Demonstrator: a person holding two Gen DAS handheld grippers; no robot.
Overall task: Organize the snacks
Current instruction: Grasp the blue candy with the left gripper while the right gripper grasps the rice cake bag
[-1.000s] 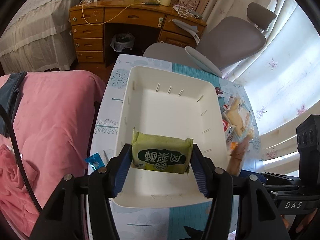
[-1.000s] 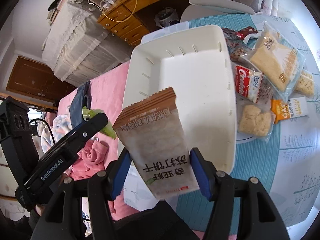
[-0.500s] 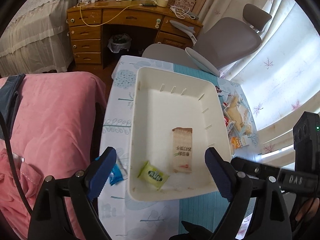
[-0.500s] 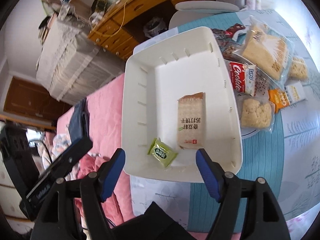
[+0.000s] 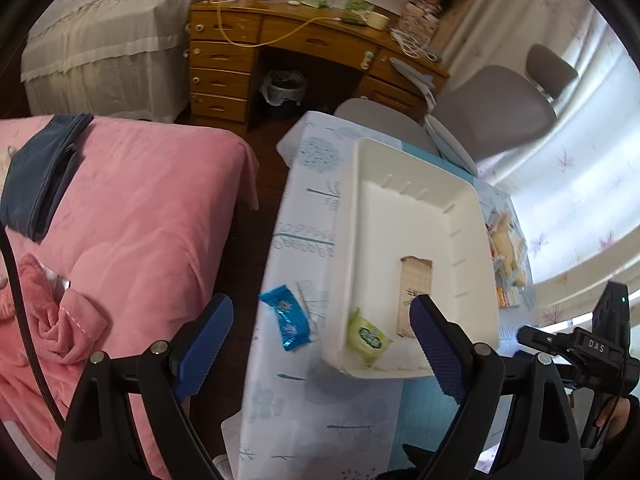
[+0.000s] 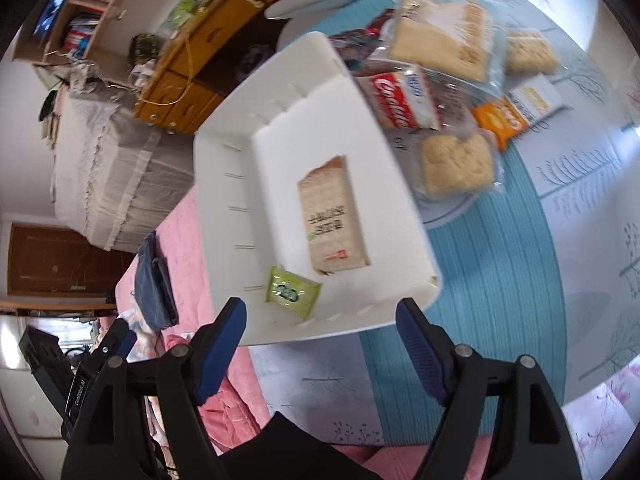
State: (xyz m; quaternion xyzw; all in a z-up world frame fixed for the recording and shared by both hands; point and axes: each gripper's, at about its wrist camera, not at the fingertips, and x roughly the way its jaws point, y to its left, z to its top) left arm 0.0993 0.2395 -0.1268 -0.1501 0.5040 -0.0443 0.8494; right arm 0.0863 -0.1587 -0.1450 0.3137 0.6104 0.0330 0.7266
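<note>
Bedroom: worktop (image 5: pixel 304 408) under a blue-and-white leaf-print cloth, pink bed (image 5: pixel 132 216) just beside it, wooden desk (image 5: pixel 288 36) and grey office chair (image 5: pixel 492 120) behind. White tray (image 6: pixel 224 184) sits on the worktop, two snacks inside: tan cracker pack (image 6: pixel 332 220) lying flat along the tray floor, small green packet (image 6: pixel 290 290) near the tray's close corner, about touching the cracker pack's end.

Left gripper (image 5: pixel 322 346): fingers (image 5: pixel 204 344) released, spread wide, nothing between them. The left finger hangs over the bed-side edge of the worktop, the right finger overlaps the tray's near wall in view. A blue wrapper (image 5: pixel 286 318) lies on the cloth outside the tray, between the fingers in frame, not gripped.

Right gripper (image 6: pixel 320 340): its jaws have just been opening, the fingers stand apart and hold nothing. Tray's near wall and green packet sit just beyond the tips.

Loose snack pile on the worktop beside the tray's far side: red-and-white cookie pack (image 6: pixel 400 100), clear bags of pale biscuits (image 6: pixel 456 164), orange packet (image 6: pixel 498 120), possibly resting on a plate, blurred, hard to tell.
</note>
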